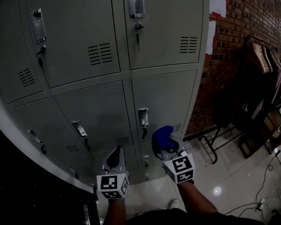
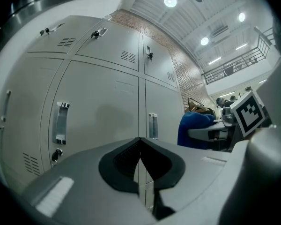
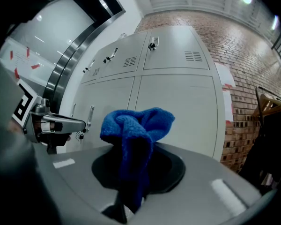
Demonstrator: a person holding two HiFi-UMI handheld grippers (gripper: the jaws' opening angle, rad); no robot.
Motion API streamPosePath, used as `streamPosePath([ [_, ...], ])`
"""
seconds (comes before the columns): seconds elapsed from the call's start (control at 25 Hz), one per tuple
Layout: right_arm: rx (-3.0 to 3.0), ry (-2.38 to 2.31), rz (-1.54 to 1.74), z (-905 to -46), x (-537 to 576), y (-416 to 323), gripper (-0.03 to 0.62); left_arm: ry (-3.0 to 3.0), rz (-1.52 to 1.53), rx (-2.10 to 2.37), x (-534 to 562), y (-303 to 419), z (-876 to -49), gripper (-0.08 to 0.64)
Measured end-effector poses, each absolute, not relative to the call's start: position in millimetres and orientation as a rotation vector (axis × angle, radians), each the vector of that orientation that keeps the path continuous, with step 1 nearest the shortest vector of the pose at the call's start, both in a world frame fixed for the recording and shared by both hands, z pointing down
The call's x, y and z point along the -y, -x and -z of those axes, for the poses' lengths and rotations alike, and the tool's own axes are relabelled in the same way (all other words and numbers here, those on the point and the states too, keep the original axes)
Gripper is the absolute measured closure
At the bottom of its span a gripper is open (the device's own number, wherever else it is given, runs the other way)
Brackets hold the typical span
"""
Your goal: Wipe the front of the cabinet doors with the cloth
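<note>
A grey bank of locker-style cabinet doors point(image 1: 98, 111) fills the head view, each door with a metal handle and a vent. My right gripper point(image 1: 166, 146) is shut on a bunched blue cloth point(image 1: 161, 137), held a little off the lower right door point(image 1: 164, 102), below its handle point(image 1: 143, 117). From the right gripper view the blue cloth point(image 3: 133, 137) sticks up out of the closed jaws, with the doors point(image 3: 173, 102) behind it. My left gripper point(image 1: 116, 158) hangs lower left, shut and empty, its jaws meeting in a thin line point(image 2: 139, 165). It faces the lower doors point(image 2: 100, 111).
A brick wall point(image 1: 253, 13) runs to the right of the cabinet. Dark chairs and a rack point(image 1: 253, 93) stand against it, and cables point(image 1: 267, 182) lie on the glossy floor. Keys hang in several door locks point(image 1: 137, 34).
</note>
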State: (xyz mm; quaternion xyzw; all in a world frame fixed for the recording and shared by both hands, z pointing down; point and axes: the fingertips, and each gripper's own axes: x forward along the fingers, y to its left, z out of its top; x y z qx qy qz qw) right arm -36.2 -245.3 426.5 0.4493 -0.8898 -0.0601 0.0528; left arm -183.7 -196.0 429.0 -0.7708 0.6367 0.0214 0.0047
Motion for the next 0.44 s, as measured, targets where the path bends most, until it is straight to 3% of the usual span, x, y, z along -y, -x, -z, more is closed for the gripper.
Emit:
streamPosePath([
  [0.44, 2.707, -1.355, 0.181, -427.4, 245.3, 36.5, 0.535, 2.414, -0.071, -1.992, 197.0, 179.7, -427.3, 0.548],
])
